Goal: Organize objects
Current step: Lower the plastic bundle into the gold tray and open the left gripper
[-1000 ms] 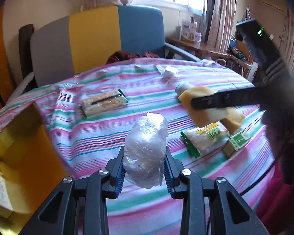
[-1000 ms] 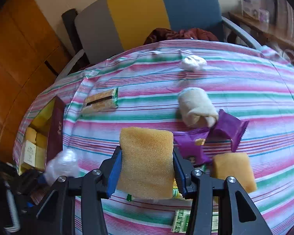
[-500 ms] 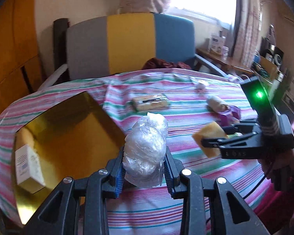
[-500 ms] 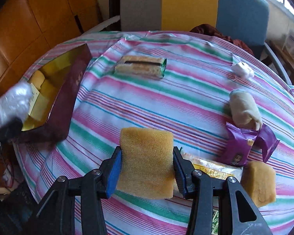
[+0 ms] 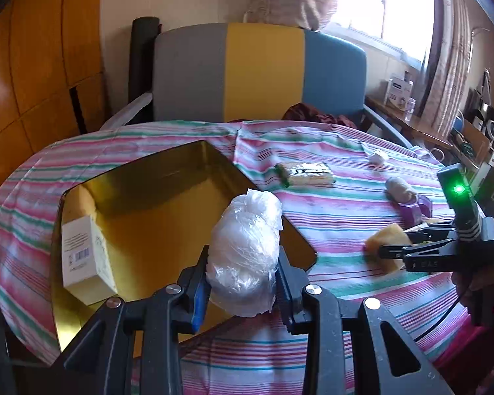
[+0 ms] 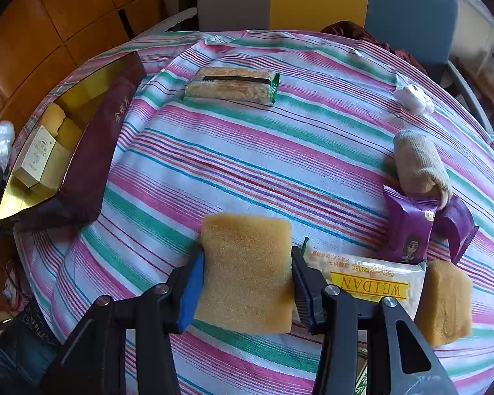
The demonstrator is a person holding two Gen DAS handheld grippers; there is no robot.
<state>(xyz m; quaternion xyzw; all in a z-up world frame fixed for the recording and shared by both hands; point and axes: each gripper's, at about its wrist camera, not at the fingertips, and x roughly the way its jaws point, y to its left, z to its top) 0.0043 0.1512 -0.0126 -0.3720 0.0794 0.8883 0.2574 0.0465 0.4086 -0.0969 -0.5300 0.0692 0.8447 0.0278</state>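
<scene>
- A round table is covered by a cloth striped in pink, green and white, with a grey, yellow and blue chair behind it.
- The left gripper pinches a crumpled clear plastic bundle between its pads, raised above the near corner of an open box.
- The box has a shiny gold inside and dark maroon outer walls; it sits at the left side of the table. A white carton lies in it beside yellow pieces.
- The right gripper clamps a tan sponge by its two sides, held over the cloth at the near edge of the table.
- Just right of that sponge lies a packet marked WEIDAN, then a second tan sponge.
- Beyond these lie two purple wrappers touching a beige roll.
- A green-ended snack bar lies towards the far side, well apart from the box, and a small white wad sits at the far right.
</scene>
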